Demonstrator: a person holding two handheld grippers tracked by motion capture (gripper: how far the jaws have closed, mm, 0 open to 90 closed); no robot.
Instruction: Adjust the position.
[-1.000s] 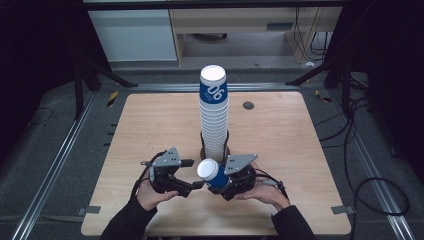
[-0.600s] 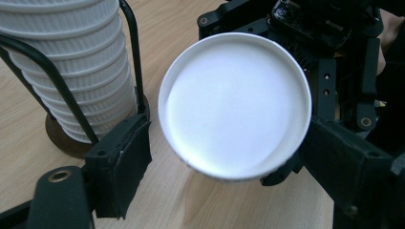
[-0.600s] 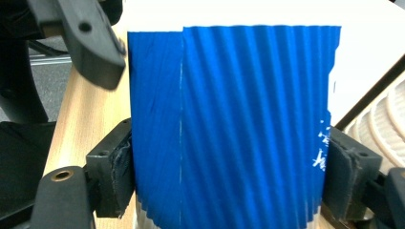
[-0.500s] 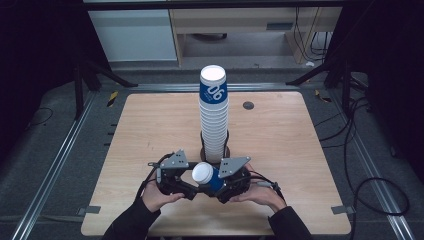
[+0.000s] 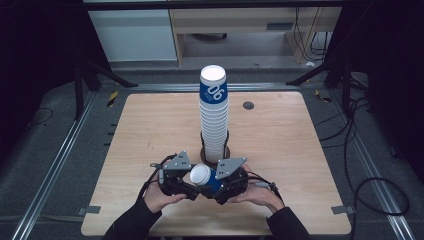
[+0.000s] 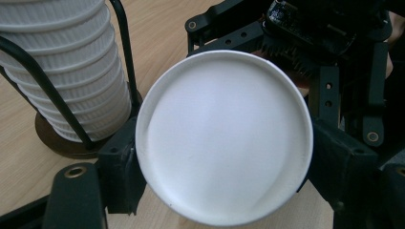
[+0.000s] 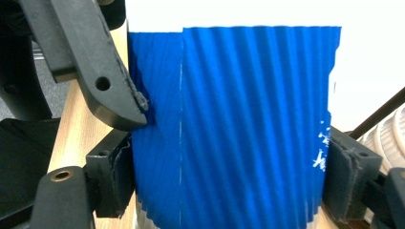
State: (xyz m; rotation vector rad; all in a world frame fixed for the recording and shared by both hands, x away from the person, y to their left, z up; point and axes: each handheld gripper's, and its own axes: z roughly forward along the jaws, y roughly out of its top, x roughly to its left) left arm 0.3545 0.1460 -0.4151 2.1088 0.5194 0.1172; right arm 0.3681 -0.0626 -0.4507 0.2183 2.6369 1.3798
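Left gripper point(image 5: 192, 189) jaws just closed around cup point(image 5: 204, 176) base; right gripper point(image 5: 216, 189) clamps blue ribbed wall.

The cup point(image 5: 206, 177) looks like paper: a blue, finely ribbed, matt sleeve and a smooth white matt base point(image 6: 224, 136). The table point(image 5: 150, 130) is pale wood with a fine grain and a dull finish. The stack of cups point(image 5: 214, 117) sits in a thin black wire holder point(image 6: 122, 45) with a slight gloss, on a dark, matt round foot.
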